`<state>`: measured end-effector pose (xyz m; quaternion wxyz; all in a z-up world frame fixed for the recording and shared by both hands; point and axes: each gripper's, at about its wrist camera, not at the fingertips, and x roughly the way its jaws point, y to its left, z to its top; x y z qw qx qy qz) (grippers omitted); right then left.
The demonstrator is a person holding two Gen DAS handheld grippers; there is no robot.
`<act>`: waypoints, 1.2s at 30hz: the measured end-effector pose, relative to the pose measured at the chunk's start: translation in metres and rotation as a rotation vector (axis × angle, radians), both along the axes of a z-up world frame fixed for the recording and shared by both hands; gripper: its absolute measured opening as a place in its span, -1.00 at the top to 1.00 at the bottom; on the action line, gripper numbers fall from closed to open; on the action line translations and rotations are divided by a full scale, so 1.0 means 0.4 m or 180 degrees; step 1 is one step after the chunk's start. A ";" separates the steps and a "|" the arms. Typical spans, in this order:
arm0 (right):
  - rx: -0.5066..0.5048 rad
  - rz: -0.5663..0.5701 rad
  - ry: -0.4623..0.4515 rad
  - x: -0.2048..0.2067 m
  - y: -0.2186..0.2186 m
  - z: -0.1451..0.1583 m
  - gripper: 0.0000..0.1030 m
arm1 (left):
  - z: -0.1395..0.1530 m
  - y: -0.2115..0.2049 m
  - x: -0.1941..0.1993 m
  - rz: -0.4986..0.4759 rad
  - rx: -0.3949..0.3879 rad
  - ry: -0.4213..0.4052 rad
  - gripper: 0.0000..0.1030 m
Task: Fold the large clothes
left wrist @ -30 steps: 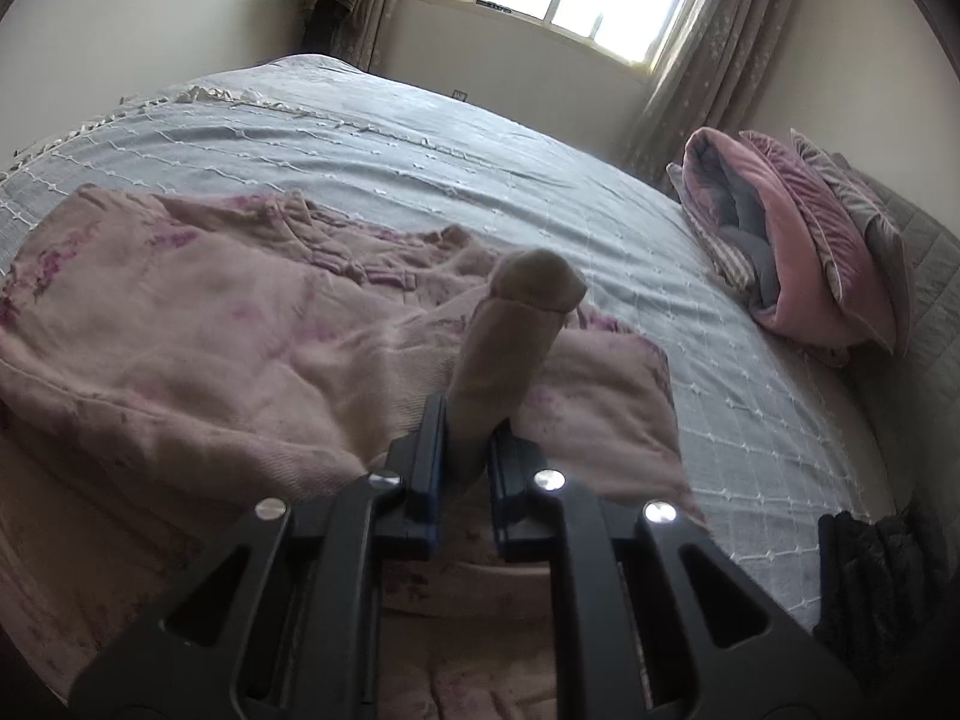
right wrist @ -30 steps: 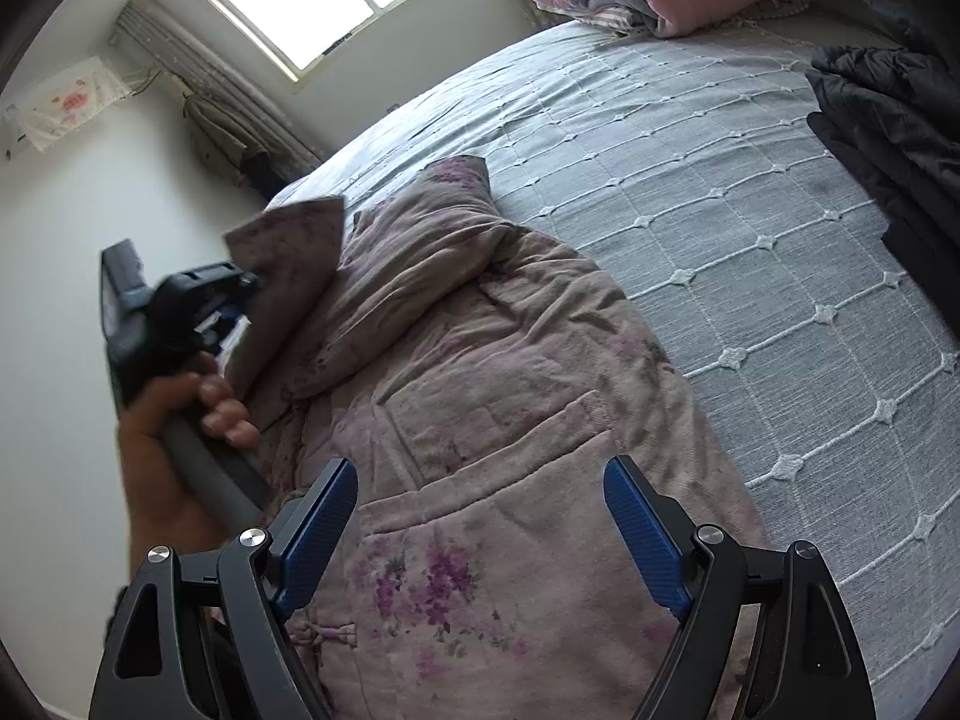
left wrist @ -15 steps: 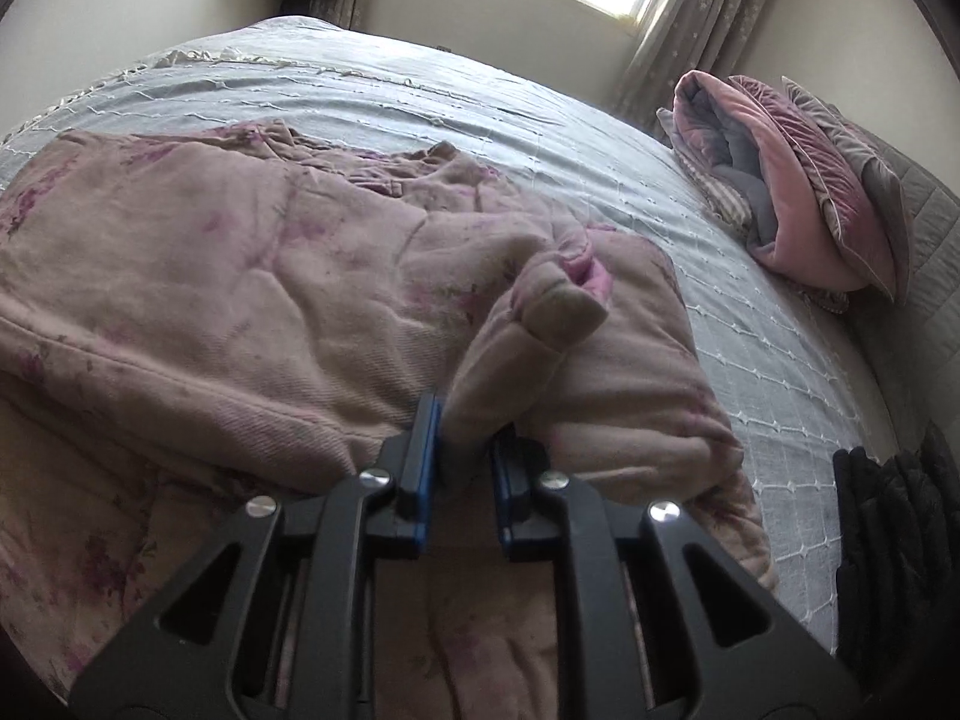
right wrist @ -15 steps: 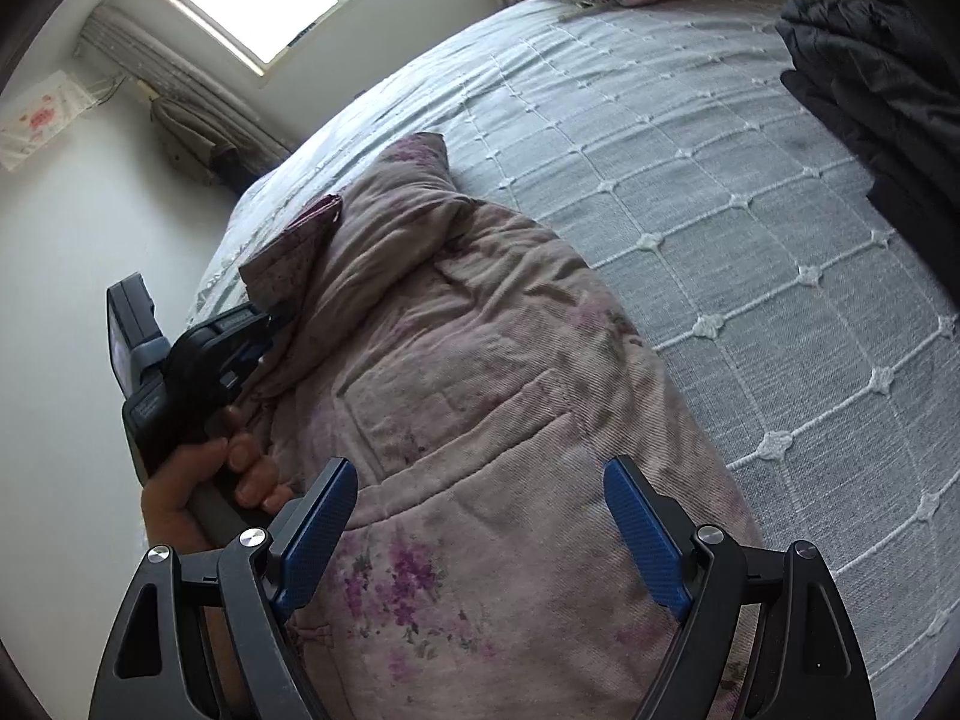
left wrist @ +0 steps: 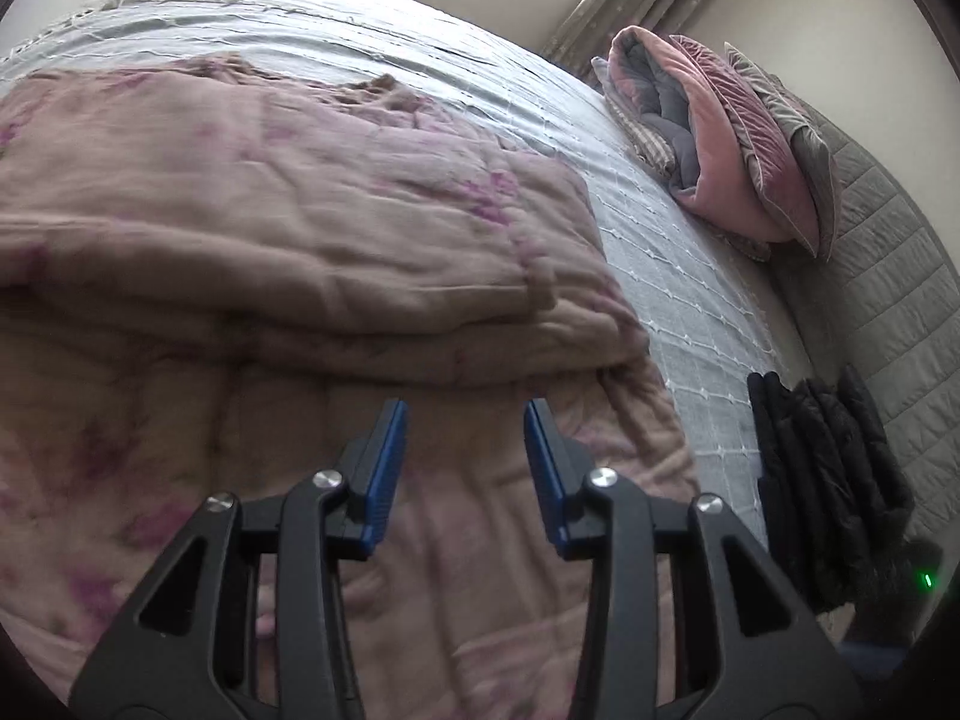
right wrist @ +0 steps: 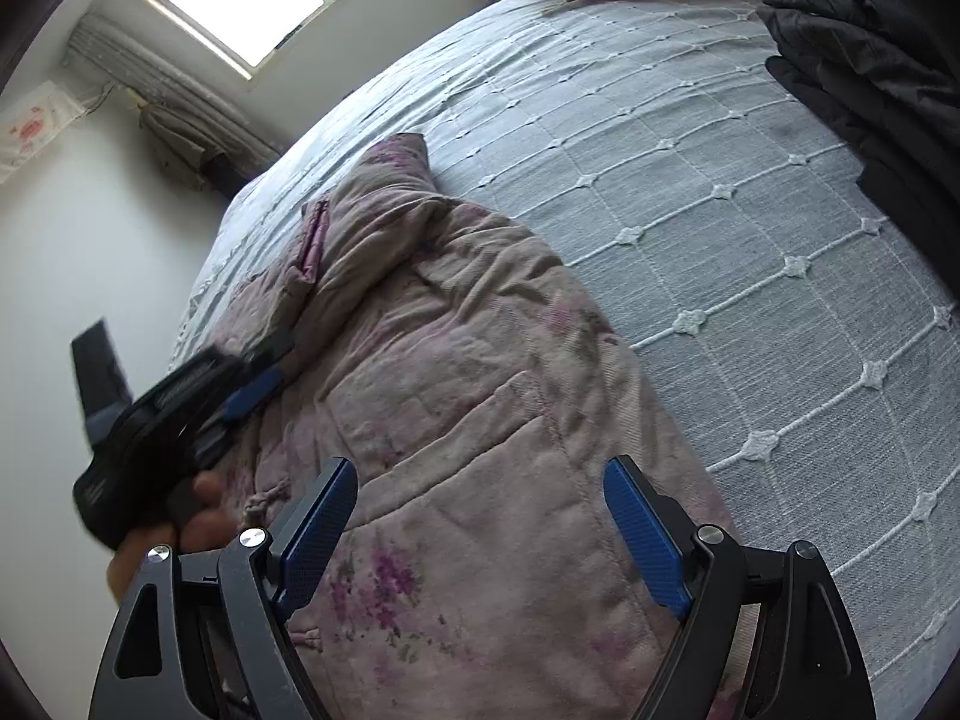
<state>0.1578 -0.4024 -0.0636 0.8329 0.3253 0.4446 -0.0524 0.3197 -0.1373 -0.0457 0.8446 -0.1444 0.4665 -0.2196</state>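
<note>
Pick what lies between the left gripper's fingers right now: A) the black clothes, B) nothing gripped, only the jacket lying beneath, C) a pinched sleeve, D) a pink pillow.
B: the left gripper has its jaws opening with a clear gap, and the floral jacket lies flat on the bed below, untouched by the pads.

The left gripper (left wrist: 465,450) points down, its jaws opening and empty. The right gripper (right wrist: 480,531) points down, wide apart and empty.
</note>
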 end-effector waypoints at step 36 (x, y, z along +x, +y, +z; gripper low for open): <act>0.0137 -0.0076 -0.0099 -0.391 -0.110 -0.106 -0.64 | -0.135 0.876 -0.547 0.1370 0.0305 0.0449 0.01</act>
